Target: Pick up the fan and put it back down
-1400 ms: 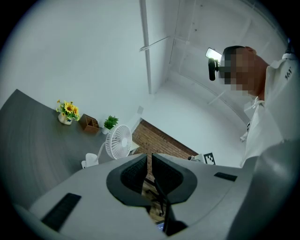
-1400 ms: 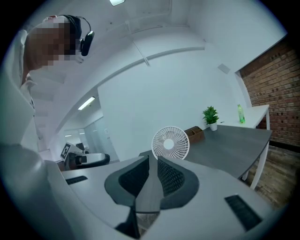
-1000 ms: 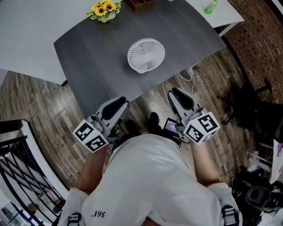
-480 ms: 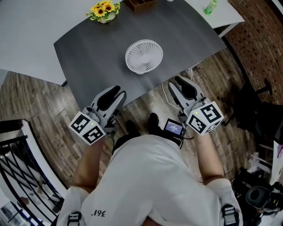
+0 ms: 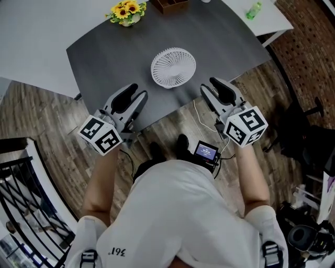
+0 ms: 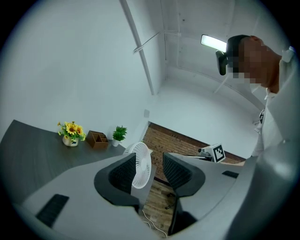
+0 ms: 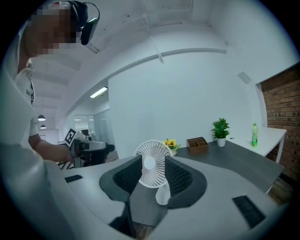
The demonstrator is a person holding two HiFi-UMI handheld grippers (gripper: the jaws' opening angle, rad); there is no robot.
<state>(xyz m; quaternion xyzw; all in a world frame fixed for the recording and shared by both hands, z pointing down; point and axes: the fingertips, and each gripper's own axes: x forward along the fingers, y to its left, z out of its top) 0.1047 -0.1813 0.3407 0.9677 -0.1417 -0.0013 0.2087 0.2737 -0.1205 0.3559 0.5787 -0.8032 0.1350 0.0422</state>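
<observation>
The left gripper's [image 6: 150,161] jaws stood released with nothing held. The right gripper's [image 7: 152,169] jaws were likewise released and empty. Both pairs had just been opening, and I saw them wider apart than 1 second before. In each gripper view the fan [image 7: 151,164] showed through the gap only by line of sight, well beyond the tips.

Since the earlier head view, I had brought both grippers away from my body and up to the near edge of the dark grey table [image 5: 104,57], the left tips over the tabletop, the right tips about at its edge. The fan had stayed put, standing on its base near that edge, between the 2 grippers and apart from both.

Farther back on the table were a pot of sunflowers [image 5: 125,11] and a wooden organiser [image 5: 167,4]; the right gripper view also showed a small potted plant [image 7: 220,131]. A green bottle [image 5: 252,10] stood on the white table beyond. A white cable [image 5: 201,112] trailed on the floor below the right gripper, and a small screen [image 5: 205,152] hung at my waist.
</observation>
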